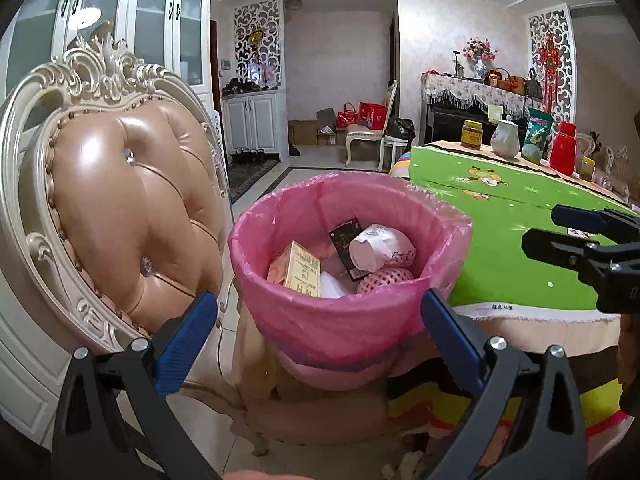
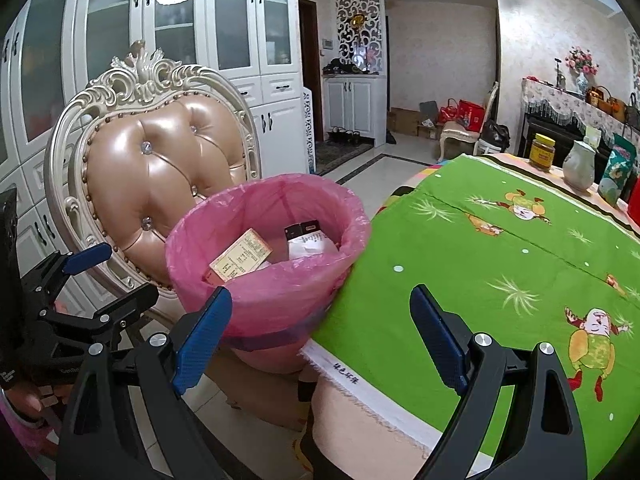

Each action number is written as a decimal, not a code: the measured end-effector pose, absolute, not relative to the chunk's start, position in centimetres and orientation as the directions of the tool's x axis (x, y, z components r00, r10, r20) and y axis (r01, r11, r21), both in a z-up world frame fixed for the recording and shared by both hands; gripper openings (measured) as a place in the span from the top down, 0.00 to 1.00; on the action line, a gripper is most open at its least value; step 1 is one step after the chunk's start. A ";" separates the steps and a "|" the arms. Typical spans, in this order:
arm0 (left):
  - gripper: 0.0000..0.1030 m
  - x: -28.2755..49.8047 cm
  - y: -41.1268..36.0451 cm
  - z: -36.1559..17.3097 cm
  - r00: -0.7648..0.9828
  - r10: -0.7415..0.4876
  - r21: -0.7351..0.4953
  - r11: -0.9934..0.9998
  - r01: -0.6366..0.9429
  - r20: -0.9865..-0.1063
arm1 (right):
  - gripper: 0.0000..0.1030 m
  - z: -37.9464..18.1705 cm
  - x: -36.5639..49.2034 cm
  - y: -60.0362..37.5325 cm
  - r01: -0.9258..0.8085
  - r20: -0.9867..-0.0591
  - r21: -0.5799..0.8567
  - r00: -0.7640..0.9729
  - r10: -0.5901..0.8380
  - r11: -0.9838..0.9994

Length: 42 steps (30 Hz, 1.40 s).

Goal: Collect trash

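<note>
A bin with a pink liner (image 1: 344, 320) stands on a chair seat beside the table. Inside lie a yellow carton (image 1: 298, 270), a black packet (image 1: 346, 246), a crumpled white wrapper (image 1: 380, 250) and a pink foam net (image 1: 386, 278). My left gripper (image 1: 320, 332) is open just short of the bin's near wall, holding nothing. In the right wrist view the bin (image 2: 280, 292) is left of centre. My right gripper (image 2: 320, 332) is open and empty over the table's corner. Each gripper shows in the other's view: the right (image 1: 548, 232), the left (image 2: 114, 280).
An ornate padded chair back (image 1: 120, 200) rises left of the bin. The table's green cloth (image 2: 480, 260) spreads to the right, with a yellow jar (image 2: 542, 152), a white teapot (image 2: 580, 170), a green bag (image 2: 618, 176) and a red flask (image 1: 563, 148) at its far edge. White cabinets (image 2: 240, 40) stand behind.
</note>
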State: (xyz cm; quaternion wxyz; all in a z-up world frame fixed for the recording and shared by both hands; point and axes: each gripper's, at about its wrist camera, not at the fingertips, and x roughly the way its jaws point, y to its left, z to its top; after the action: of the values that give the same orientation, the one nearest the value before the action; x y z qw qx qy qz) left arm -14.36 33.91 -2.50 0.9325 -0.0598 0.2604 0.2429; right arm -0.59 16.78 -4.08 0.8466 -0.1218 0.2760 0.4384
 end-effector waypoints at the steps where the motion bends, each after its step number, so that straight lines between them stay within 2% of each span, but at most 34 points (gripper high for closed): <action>1: 0.04 -14.5 33.9 -2.6 0.746 0.419 0.014 0.876 -0.482 -0.518 | 0.18 -4.2 -0.7 17.0 -0.813 -0.578 0.031 0.460 0.673 0.582; 9: 0.04 -15.0 34.1 -3.4 0.731 0.420 0.040 0.879 -0.475 -0.538 | 0.18 -4.5 -1.2 17.6 -0.822 -0.585 0.022 0.451 0.674 0.569; 42: 0.04 -15.2 34.1 -3.1 0.738 0.428 0.026 0.873 -0.487 -0.522 | 0.18 -4.3 -1.5 17.6 -0.825 -0.581 0.014 0.453 0.676 0.565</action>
State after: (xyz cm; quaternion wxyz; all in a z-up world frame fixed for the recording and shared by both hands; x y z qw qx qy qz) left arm -15.22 34.13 -3.08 0.9305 -0.0563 0.2655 0.2459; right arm -1.48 17.58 -4.30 0.8416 -0.1360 0.2728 0.4459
